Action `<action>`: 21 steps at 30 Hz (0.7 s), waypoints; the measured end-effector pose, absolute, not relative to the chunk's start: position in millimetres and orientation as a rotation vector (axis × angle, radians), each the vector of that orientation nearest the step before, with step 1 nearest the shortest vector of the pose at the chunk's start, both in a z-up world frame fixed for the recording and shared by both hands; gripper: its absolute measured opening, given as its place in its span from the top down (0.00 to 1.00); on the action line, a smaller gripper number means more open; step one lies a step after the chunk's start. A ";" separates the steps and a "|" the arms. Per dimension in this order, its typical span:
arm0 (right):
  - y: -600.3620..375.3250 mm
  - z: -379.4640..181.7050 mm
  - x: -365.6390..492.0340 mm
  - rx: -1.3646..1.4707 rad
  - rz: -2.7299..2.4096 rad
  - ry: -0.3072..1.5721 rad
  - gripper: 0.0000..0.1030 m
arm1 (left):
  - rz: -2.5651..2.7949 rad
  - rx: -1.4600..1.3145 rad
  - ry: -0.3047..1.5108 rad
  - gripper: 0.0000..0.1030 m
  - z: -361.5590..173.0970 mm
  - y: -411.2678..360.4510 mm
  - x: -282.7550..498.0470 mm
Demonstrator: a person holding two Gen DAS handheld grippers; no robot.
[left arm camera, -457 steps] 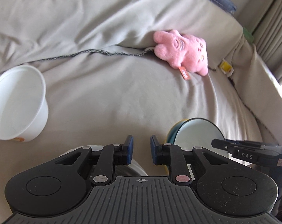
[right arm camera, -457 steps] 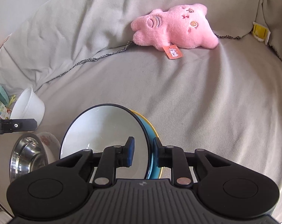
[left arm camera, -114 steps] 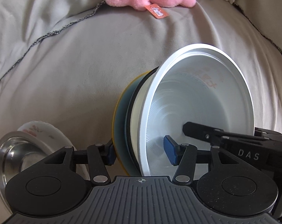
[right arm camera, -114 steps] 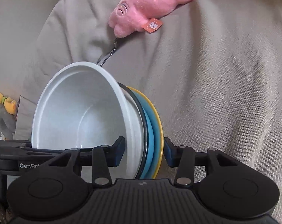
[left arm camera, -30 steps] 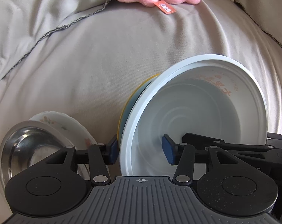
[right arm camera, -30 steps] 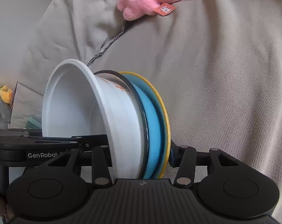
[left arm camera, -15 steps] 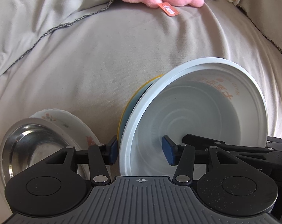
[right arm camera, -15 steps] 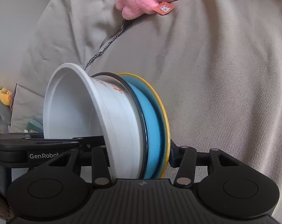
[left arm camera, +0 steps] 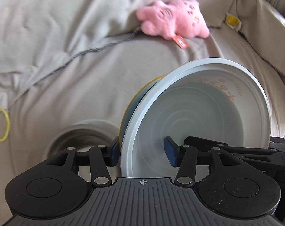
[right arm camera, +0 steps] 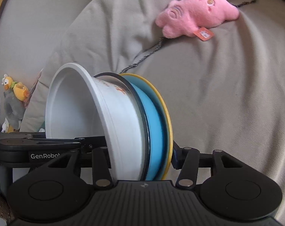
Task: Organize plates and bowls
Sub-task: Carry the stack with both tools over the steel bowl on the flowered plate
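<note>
A stack stands on edge: a white paper bowl (left arm camera: 199, 116) nested in a dark-rimmed bowl (right arm camera: 140, 116), then a blue plate (right arm camera: 155, 137) and a yellow plate (right arm camera: 167, 124). My left gripper (left arm camera: 142, 153) is shut on the stack, one pad inside the white bowl, the other behind the plates. My right gripper (right arm camera: 140, 158) is shut on the same stack from the other side. A steel bowl (left arm camera: 82, 137) sits blurred at lower left in the left wrist view.
A grey sofa cover (left arm camera: 67, 56) lies under everything. A pink plush toy (left arm camera: 172, 22) lies at the back, also seen in the right wrist view (right arm camera: 197, 20). A duck toy (right arm camera: 14, 94) stands far left. A yellow ring (left arm camera: 1, 124) lies at the left edge.
Both grippers have lifted and swung with the stack held between them. The view has shifted left; the steel bowl and flowered bowl now lie lower and blurred.
</note>
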State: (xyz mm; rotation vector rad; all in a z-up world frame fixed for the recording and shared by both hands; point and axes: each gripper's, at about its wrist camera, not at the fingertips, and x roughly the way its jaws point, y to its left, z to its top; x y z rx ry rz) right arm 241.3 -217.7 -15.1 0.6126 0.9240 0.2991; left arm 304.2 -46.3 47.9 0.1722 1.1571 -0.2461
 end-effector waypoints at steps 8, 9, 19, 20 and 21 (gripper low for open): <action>-122.8 3.7 268.2 0.501 0.446 1.030 0.51 | -0.105 0.008 1.174 0.49 46.4 58.8 291.2; -110.2 1.9 274.0 0.477 0.452 1.065 0.51 | -0.100 -0.020 1.180 0.49 40.4 70.3 291.0; -31.0 -12.7 300.3 0.163 0.353 1.247 0.51 | -0.120 -0.134 1.267 0.60 -26.0 120.8 287.8; -29.1 -15.7 300.9 0.146 0.343 1.257 0.51 | -0.123 -0.145 1.252 0.60 -25.8 122.5 286.7; -28.7 -16.1 300.8 0.147 0.338 1.255 0.50 | -0.125 -0.143 1.239 0.60 -24.7 123.5 286.1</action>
